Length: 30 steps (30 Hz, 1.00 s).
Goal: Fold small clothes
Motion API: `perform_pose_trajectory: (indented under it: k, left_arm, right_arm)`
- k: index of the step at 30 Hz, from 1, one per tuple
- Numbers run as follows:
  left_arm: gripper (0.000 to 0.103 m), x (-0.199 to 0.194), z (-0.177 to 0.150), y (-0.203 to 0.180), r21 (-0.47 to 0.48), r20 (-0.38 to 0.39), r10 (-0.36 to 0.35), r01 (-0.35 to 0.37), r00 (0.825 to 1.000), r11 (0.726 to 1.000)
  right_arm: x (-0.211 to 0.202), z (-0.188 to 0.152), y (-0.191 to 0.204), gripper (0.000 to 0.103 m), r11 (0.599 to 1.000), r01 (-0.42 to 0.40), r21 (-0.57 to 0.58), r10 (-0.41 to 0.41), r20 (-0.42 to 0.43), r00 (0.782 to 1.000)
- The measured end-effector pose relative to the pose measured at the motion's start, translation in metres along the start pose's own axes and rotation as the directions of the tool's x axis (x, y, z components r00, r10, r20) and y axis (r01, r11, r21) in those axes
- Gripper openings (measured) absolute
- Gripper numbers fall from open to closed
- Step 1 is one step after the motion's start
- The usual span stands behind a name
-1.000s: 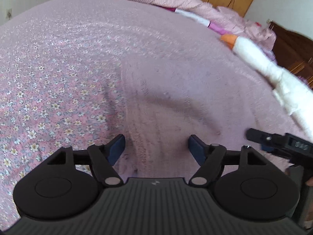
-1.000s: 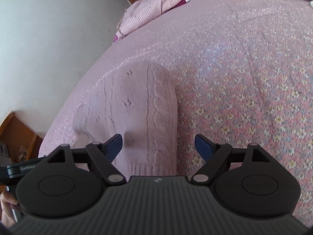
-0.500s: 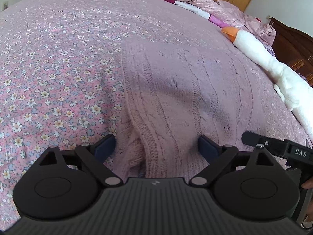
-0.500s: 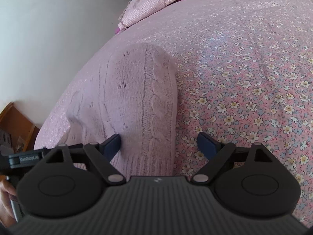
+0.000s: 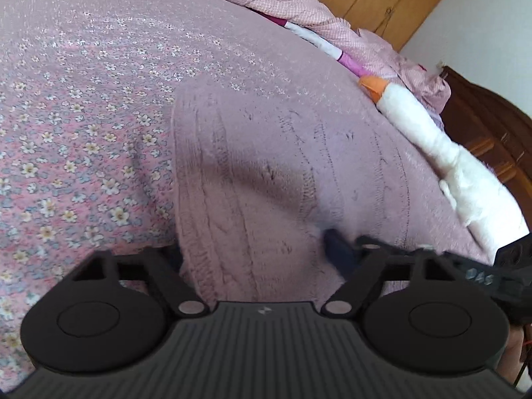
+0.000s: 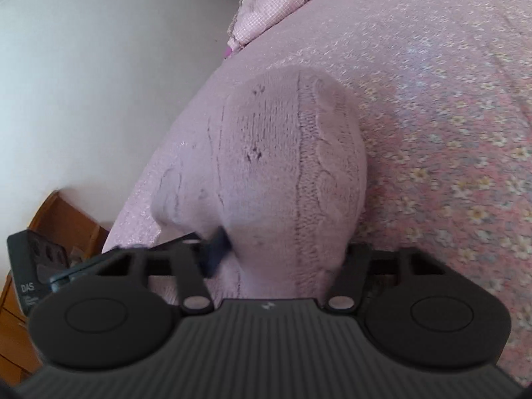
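Pink cable-knit sweater (image 5: 299, 173) spread on the floral bedspread (image 5: 83, 133), near hem under both tools. Left gripper (image 5: 256, 249) and right gripper (image 6: 286, 249) each astride a hem corner, fingers narrowed from half a second ago but seemingly not fully clamped. Grasping step, probably; next calls for closing firmly, then lifting the hem forward. Plush goose (image 5: 432, 146) alongside.

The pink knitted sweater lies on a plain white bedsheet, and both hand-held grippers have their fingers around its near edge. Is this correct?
Not quite. The pink knitted sweater lies on a pink floral bedsheet, not a plain white one; both wrist views show the flowers. Both the left hand-held gripper and right hand-held gripper are indeed at its near edge.
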<state>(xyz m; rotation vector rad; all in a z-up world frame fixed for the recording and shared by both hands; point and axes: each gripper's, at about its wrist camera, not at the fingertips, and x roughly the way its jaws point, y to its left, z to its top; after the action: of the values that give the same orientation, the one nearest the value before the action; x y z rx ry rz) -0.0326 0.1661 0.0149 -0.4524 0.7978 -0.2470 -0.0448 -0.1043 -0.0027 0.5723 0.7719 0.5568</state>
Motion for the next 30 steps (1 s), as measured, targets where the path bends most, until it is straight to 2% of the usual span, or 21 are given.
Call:
perform_pose_trajectory:
  k: [1, 4, 11, 21, 24, 27, 30]
  left_arm:
    - [0.060, 0.001, 0.000, -0.001, -0.012, 0.000, -0.013, 0.013, 1.000, 1.000]
    - [0.051, -0.002, 0.001, 0.001, -0.039, 0.006, -0.041, 0.041, 0.999, 0.998]
    - [0.047, -0.022, 0.009, -0.021, -0.021, 0.066, -0.073, 0.074, 0.995, 0.997]
    - [0.047, -0.033, 0.017, -0.096, 0.089, 0.093, -0.202, 0.194, 0.975, 0.977]
    - [0.048, -0.027, 0.014, -0.120, 0.122, 0.065, -0.237, 0.228, 0.969, 0.966]
    - [0.048, -0.004, 0.009, -0.140, 0.130, -0.002, -0.252, 0.250, 0.968, 0.959]
    - [0.049, 0.028, -0.001, -0.150, 0.126, -0.094, -0.220, 0.231, 0.971, 0.965]
  right_arm:
    - [0.000, 0.001, 0.002, 0.035, 1.000, -0.015, -0.003, 0.015, -0.004, 1.000]
    - [-0.006, 0.004, 0.014, 0.030, 0.997, -0.017, -0.076, 0.019, 0.018, 1.000]
    - [-0.032, 0.012, 0.030, 0.028, 0.991, -0.075, -0.109, 0.084, 0.078, 0.993]
    - [-0.106, 0.032, 0.028, 0.028, 0.978, -0.043, -0.206, 0.086, 0.204, 0.975]
    - [-0.128, 0.034, 0.013, 0.028, 0.982, -0.027, -0.186, 0.072, 0.237, 0.969]
    - [-0.141, 0.035, -0.016, 0.028, 0.996, -0.020, -0.082, 0.040, 0.254, 0.966]
    - [-0.140, 0.030, -0.053, 0.028, 0.999, 0.030, 0.025, -0.035, 0.231, 0.972]
